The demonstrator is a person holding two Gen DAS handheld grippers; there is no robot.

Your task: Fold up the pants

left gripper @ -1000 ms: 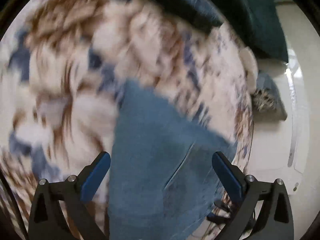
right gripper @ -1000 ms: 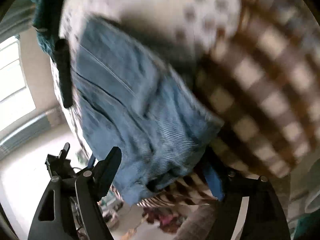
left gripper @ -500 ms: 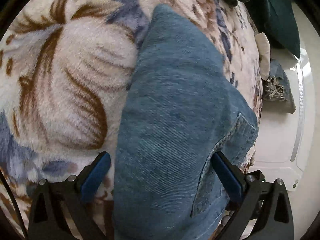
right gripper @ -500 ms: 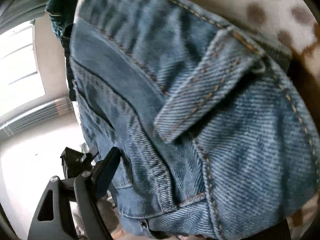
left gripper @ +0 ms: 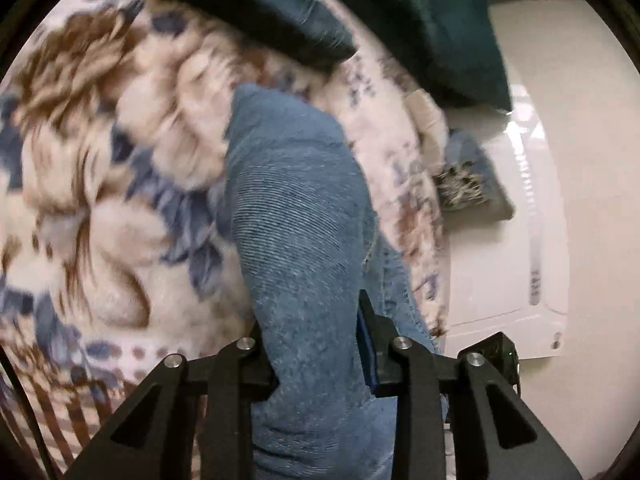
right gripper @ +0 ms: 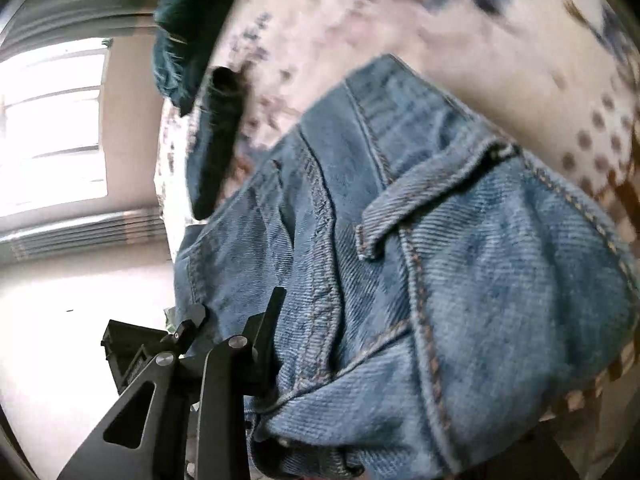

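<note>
The left gripper [left gripper: 310, 356] is clenched on a bunched ridge of the blue denim pants [left gripper: 296, 216]; its fingers [left gripper: 370, 344] have just been closing, and the cloth fills the gap between them. The pants lie on a bed under a flowered blanket [left gripper: 100, 168], running from the near edge toward the far side. Gripping a gathered edge here looks like the start of lifting one end so it can be carried over the rest for a fold. A dark teal cloth [left gripper: 260, 12] lies at the far end of the bed, and a frayed piece of denim [left gripper: 468, 184] sits on the pale floor to the right. The blanket is smeared by motion, and the pants' near end drops out of the left wrist view behind the gripper body.

The right gripper [right gripper: 340, 340] holds the waistband end of the same pants [right gripper: 460, 260], where a belt loop [right gripper: 420, 208] and orange stitching show. Its jaws have just been closing too. Only the left of its fingers [right gripper: 268, 332] is visible, pressed into the denim; the other is buried behind the cloth, so the grasp is judged from the pinched fabric. A window [right gripper: 52, 120] glares at the left, washing out the floor below it.
</note>
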